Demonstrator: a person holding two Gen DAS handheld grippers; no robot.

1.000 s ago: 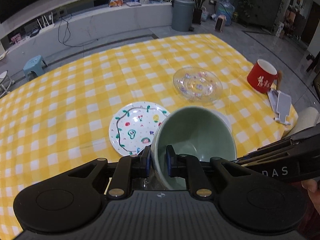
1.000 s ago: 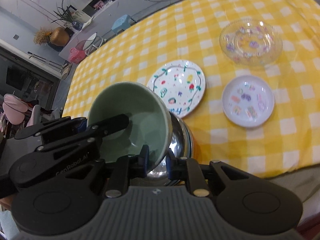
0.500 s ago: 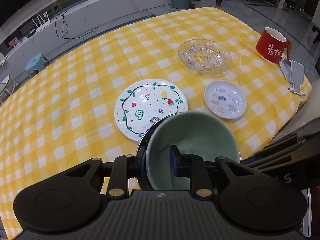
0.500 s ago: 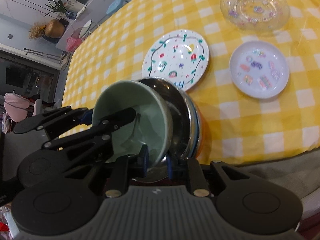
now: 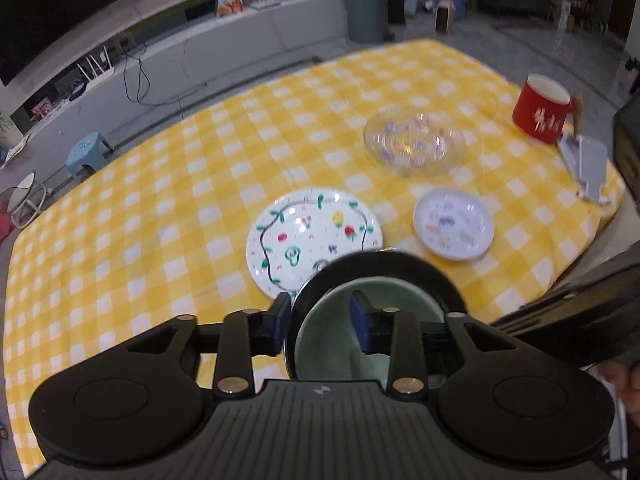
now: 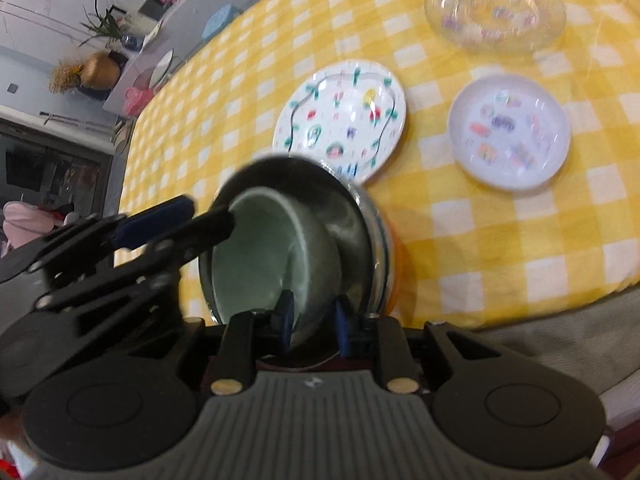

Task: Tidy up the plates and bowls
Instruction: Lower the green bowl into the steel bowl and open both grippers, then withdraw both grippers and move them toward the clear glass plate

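Observation:
A green bowl (image 5: 328, 344) (image 6: 260, 256) sits inside a steel bowl (image 5: 380, 264) (image 6: 348, 216) that tops a stack of bowls (image 6: 390, 264) at the table's near edge. My left gripper (image 5: 320, 316) (image 6: 208, 210) straddles both bowls' rims; its jaws are opening and the pads stand clear of them. My right gripper (image 6: 314, 318) has the green bowl's near wall between its pads and still touches it, its jaws just starting to open. Beyond lie a painted plate (image 5: 312, 236) (image 6: 344, 120), a small white plate (image 5: 454, 224) (image 6: 508, 132) and a glass plate (image 5: 414, 144) (image 6: 496, 16).
A red mug (image 5: 540, 108) and a white phone stand (image 5: 588, 164) sit at the far right of the yellow checked tablecloth (image 5: 160, 200). The table's edge runs just right of the stack. A hand (image 5: 624, 384) shows at the right border.
The green bowl came down from a tilt above the stack and now rests inside the steel bowl. My left jaws have spread wide apart; the right jaws have widened slightly.

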